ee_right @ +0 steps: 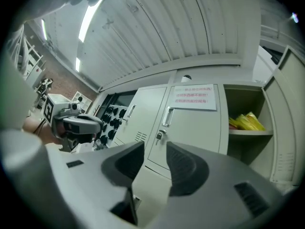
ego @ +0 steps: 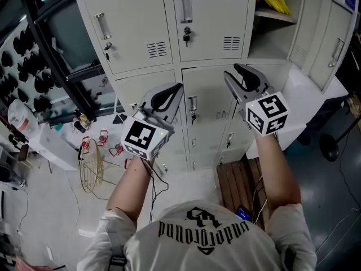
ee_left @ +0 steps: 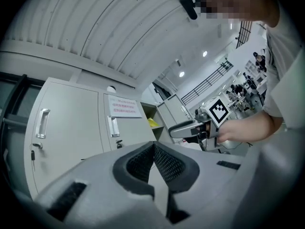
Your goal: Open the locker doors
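Note:
The beige lockers [ego: 135, 44] fill the top of the head view. The top left door [ego: 127, 21] and the top middle door [ego: 211, 24], which carries a paper notice, are closed. The top right compartment [ego: 276, 35] stands open with a yellow packet [ego: 272, 0] on its shelf, and its door [ego: 321, 35] is swung out to the right. My left gripper [ego: 177, 90] is shut and empty in front of a closed lower door [ego: 206, 100]. My right gripper [ego: 236, 72] is open with nothing between its pads [ee_right: 188, 163], a short way off the lockers.
A black rack [ego: 53, 55] and a cluttered white table [ego: 48, 145] stand at the left, with a wire frame [ego: 93, 165] on the floor beside them. A wooden slatted stand [ego: 240, 185] sits below the lockers, and a white table [ego: 316, 97] is at the right.

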